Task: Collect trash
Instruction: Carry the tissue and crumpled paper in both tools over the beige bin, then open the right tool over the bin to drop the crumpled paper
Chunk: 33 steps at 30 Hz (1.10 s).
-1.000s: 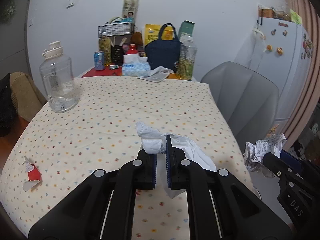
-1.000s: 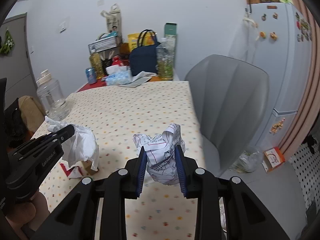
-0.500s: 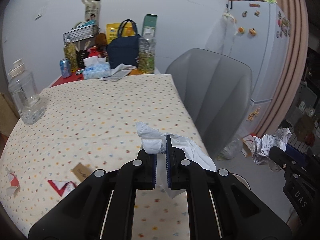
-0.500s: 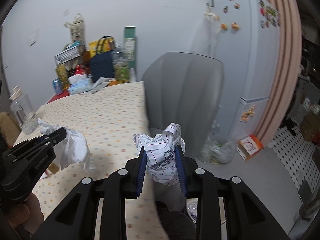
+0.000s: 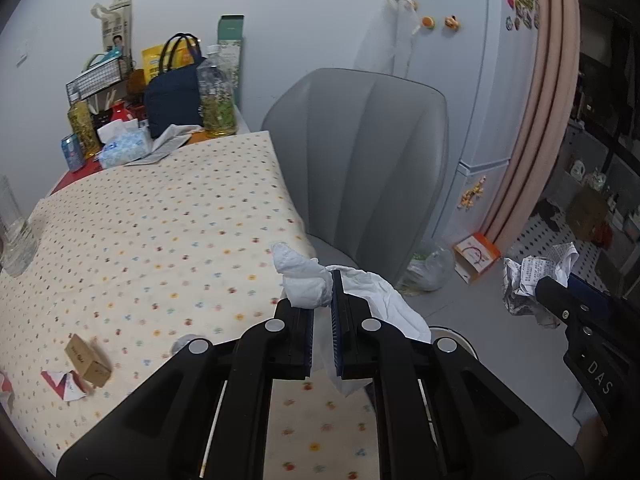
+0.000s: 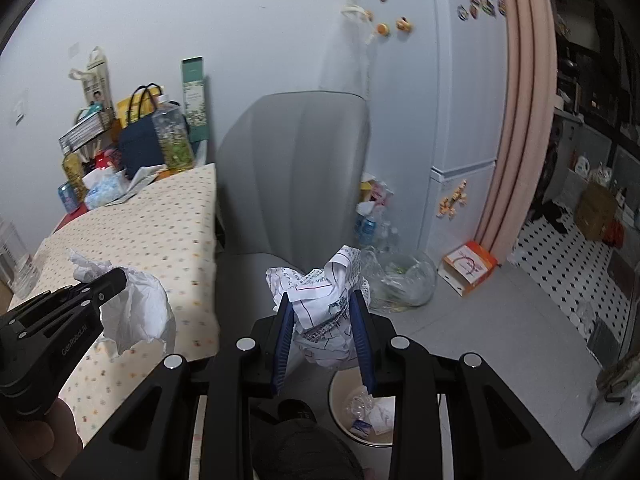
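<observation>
My left gripper (image 5: 322,304) is shut on a crumpled white tissue (image 5: 308,280) and holds it over the table's right edge; it also shows in the right wrist view (image 6: 100,284) with the tissue (image 6: 140,312). My right gripper (image 6: 322,320) is shut on a crumpled printed paper ball (image 6: 320,300), held above a round white bin (image 6: 360,412) on the floor that has some trash inside. The paper ball (image 5: 528,280) also shows at the right of the left wrist view. A small cardboard box (image 5: 86,360) and a torn red-and-white wrapper (image 5: 64,384) lie on the dotted tablecloth (image 5: 160,232).
A grey chair (image 6: 288,172) stands beside the table. A white fridge (image 6: 460,92) and pink curtain (image 6: 524,120) are at the right. A clear plastic bag (image 6: 400,280) and an orange box (image 6: 468,268) lie on the floor. Bottles, a navy bag (image 5: 172,96) and a tissue pack crowd the table's far end.
Both grippers have swung right, off the table toward the floor by the chair, each keeping its paper. The bin has come into the right wrist view.
</observation>
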Tool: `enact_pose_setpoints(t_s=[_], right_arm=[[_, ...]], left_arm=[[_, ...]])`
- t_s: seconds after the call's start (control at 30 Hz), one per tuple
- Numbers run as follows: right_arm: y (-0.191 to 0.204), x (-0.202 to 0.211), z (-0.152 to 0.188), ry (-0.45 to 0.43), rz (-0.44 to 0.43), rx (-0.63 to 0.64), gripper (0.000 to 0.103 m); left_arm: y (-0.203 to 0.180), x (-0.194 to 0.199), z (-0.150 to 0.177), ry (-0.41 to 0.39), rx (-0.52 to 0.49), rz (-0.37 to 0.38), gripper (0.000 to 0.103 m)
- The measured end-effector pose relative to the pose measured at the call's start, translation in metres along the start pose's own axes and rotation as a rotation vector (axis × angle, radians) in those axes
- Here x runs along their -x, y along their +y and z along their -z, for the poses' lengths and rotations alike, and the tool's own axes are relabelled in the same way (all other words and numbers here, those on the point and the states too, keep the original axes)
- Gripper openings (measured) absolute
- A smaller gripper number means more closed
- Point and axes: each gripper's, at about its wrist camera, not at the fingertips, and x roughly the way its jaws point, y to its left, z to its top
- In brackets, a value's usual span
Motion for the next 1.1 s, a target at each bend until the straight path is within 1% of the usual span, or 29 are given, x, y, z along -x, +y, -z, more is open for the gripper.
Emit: enact_pose_setpoints(t_s=[0.37,0.7,0.73,0.77,0.8,0.83,1.0,1.07,1.1], right_arm=[[-0.058,-0.037,0.014,0.069,0.052,-0.085,0.029],[-0.102,-0.078,0.029,0.133,0.08,-0.143,0.03],[-0.104,-0.082,0.03,0.138,0.079,-0.147,0.033],[-0.107,-0.087,0.031,0.141,0.081,-0.151,0.037],[-0.11,-0.09,0.032,0.143,0.078,-0.153,0.044],[-0.112,-0.093,0.033,0.145,0.079,-0.155,0.054],[-0.129,-0.097,0.037,0.146,0.095,-0.18,0.063],[-0.136,-0.095,0.038,0.146,0.11,-0.191,0.068],[-0.14,-0.093,0.038,0.147,0.119,-0.196,0.072]], left_arm=[[-0.059,-0.039,-0.004,0.058,-0.081,0.048,0.008],[-0.103,-0.074,-0.003,0.112,-0.142,0.071,0.008],[-0.106,-0.077,-0.003,0.117,-0.147,0.071,0.008],[-0.108,-0.079,-0.003,0.121,-0.15,0.071,0.008],[-0.111,-0.082,-0.002,0.125,-0.154,0.071,0.008],[-0.114,-0.085,-0.002,0.131,-0.158,0.071,0.008],[-0.128,-0.092,0.0,0.146,-0.176,0.075,0.008],[-0.133,-0.095,0.002,0.154,-0.187,0.083,0.008],[-0.137,-0.096,0.003,0.157,-0.192,0.087,0.008]])
